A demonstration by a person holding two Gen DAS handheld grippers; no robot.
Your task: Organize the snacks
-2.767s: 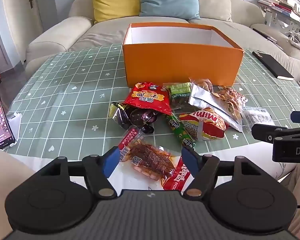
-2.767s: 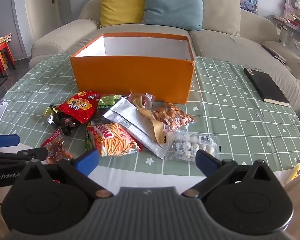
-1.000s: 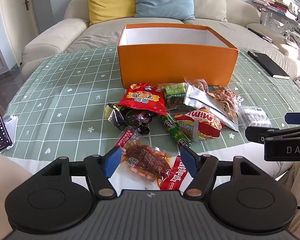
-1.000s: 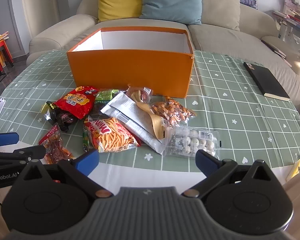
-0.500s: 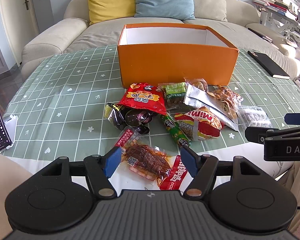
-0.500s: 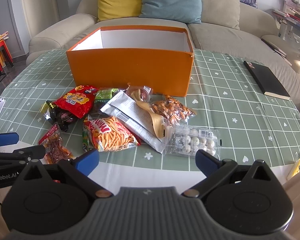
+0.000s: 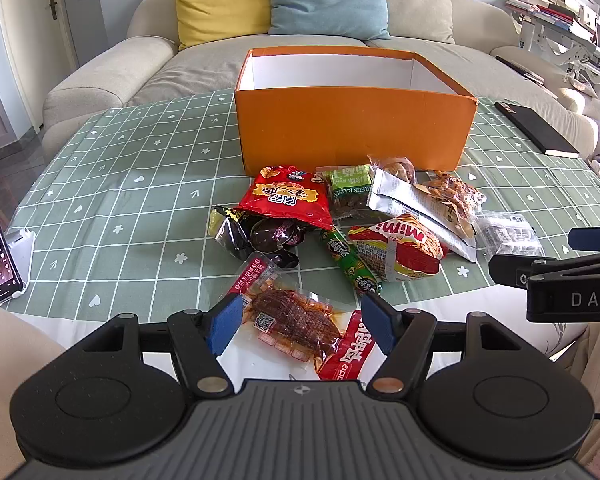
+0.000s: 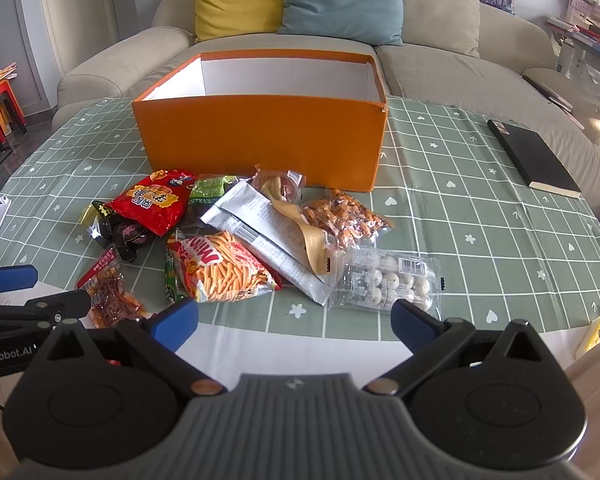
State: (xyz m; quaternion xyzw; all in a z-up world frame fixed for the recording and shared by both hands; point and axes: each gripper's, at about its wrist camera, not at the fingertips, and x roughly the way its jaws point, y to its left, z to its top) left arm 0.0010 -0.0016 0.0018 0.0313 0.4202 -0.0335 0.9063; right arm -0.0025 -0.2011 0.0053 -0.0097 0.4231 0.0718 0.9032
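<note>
Although the orange box [image 8: 260, 144] stands open on the tabletop [image 8: 480, 216], its white interior shows no snacks as far as either view reaches, so the task appears to be at its start. All visible snacks lie in a loose pile in front of the box's near wall. Nearest that wall are the red chip bag [image 7: 286, 198], the green raisin packet [image 7: 348, 188] and the silver foil pouch [image 8: 260, 224]. Farther from the box lie the Mimi stick-snack bag [image 8: 220, 268], the dark wrapped candies [image 7: 260, 236], the green sausage stick [image 7: 350, 260], the clear pack of white balls [image 8: 384, 280] and the peanut packet [image 8: 344, 216]. Farthest from the box, at the tabletop's near edge, lies the clear pack of spicy red strips [image 7: 292, 320], with a red wrapper [image 7: 346, 350] touching it.

The left gripper [image 7: 302, 322] hovers over the spicy strip pack with its jaws spread and grasping nothing. The right gripper [image 8: 296, 320] is also released and empty, positioned in front of the box near the white-ball pack. Every snack remains to be moved; the spicy strip pack is judged the likely first pick.
</note>
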